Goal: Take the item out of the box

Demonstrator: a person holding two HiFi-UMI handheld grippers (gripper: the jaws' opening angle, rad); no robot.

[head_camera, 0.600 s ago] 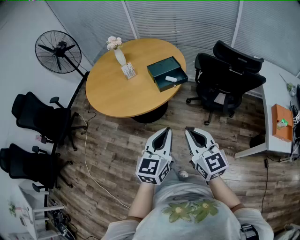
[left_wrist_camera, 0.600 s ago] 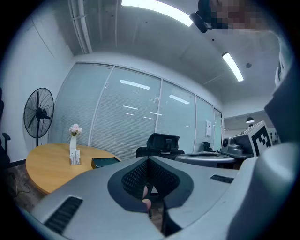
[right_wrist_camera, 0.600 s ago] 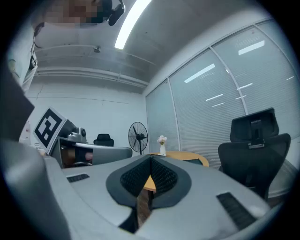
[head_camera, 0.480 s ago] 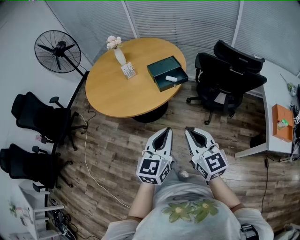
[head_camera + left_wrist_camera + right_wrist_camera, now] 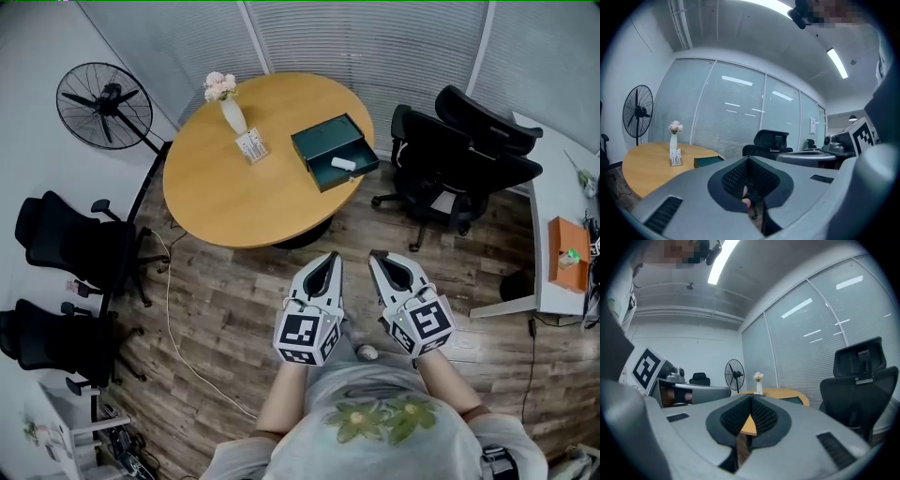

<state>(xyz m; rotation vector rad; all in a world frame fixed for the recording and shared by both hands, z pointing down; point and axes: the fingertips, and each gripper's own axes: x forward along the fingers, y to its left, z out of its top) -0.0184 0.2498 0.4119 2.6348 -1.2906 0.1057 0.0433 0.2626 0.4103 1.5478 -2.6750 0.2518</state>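
- Directly below the head camera I see my own torso in a grey shirt [image 5: 375,417] with a green flower print, forearms reaching forward.
- Just ahead of it, the left gripper [image 5: 328,260] and the right gripper [image 5: 379,259] sit side by side over the wood plank floor [image 5: 225,309], near each other but apart, tips pointing toward the table.
- Each gripper carries its marker cube at the near end.
- The left gripper view shows its two jaws meeting at the tips, closed, with nothing held between them.
- The right gripper view shows the same: jaws closed together at the tips, empty.
- A white cable [image 5: 172,319] trails across the floor to my left.
- Two black office chairs [image 5: 70,248] stand at the left, near the wall.
- Further ahead is a round wooden table [image 5: 234,197], well apart from both grippers.
- On the table's right side lies an open dark green box [image 5: 319,141], close to the edge.
- The item, a small white object [image 5: 343,163], lies inside the box, in its nearer part.
- Left of the box stand a small card holder [image 5: 250,145] and, behind it, a white vase of pale flowers [image 5: 229,111].
- More black chairs [image 5: 469,159] crowd the table's right side.
- A white desk at the far right holds an orange box [image 5: 567,248].
- A standing fan [image 5: 103,98] sits at the far left, and window blinds [image 5: 375,47] close off the back.
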